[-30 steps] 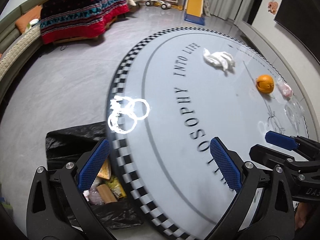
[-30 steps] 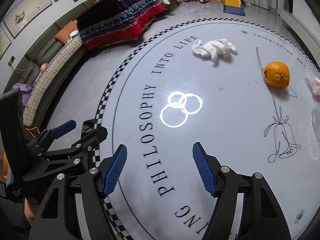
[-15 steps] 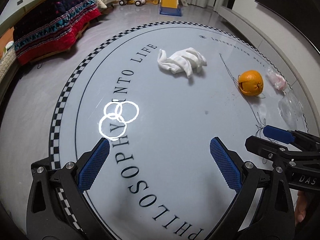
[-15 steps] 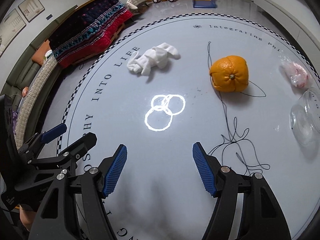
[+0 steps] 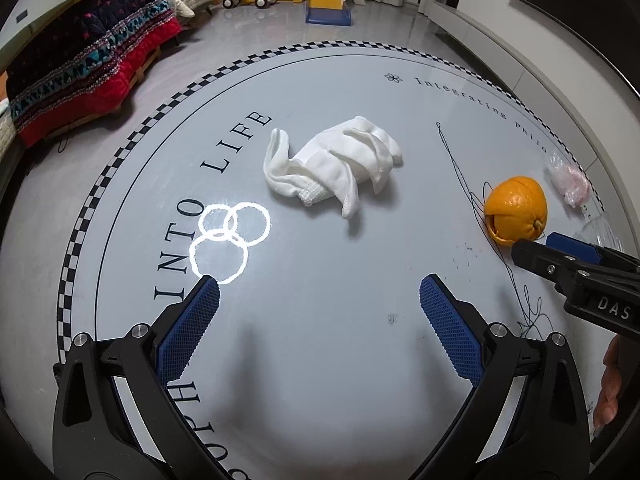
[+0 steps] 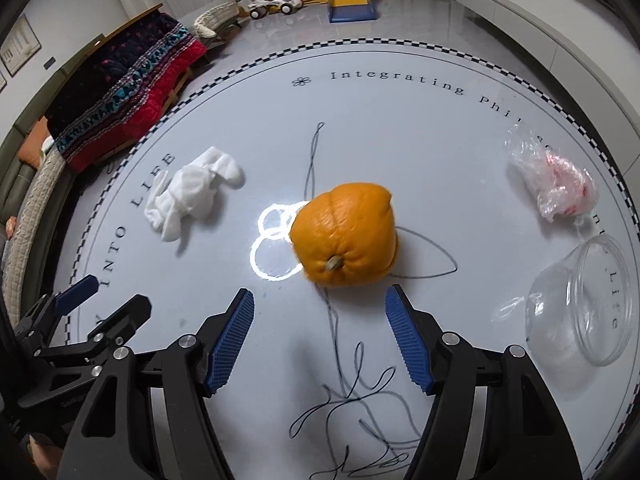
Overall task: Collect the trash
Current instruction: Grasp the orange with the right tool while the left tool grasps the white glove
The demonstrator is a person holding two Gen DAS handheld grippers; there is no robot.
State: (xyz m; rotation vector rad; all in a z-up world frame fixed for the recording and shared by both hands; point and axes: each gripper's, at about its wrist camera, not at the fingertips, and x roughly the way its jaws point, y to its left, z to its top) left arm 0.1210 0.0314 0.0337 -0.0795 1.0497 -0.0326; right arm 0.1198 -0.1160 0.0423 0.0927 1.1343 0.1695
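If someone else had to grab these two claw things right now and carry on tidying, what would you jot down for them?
Left gripper: open, empty, hovering over the table short of the white gloves.
Right gripper: open, empty, jaws either side of the orange peel but just short of it, not touching.
On the round table: the gloves at left, the peel in the middle, a crumpled plastic wrapper and a clear plastic cup lying on its side at right.
Done: nothing in hand; no trash bag is in view.
Left: all four pieces. The peel looks the likeliest first pick for the right, the gloves for the left.
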